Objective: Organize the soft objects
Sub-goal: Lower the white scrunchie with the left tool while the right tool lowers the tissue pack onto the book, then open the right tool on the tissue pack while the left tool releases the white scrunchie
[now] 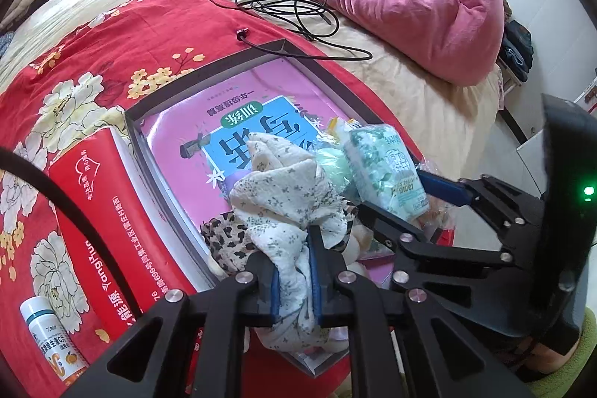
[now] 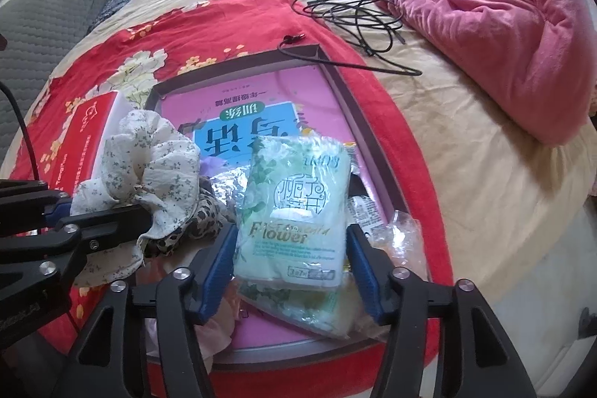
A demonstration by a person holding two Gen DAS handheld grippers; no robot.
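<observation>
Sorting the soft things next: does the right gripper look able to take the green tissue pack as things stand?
Probably yes. The right gripper is open with its blue pads either side of the green plastic-wrapped tissue pack, nothing between. The left gripper, shut on the white floral cloth, sits off to the side.

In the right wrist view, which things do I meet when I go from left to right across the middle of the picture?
Red box → floral cloth → green tissue pack → grey tray rim → pink blanket.
</observation>
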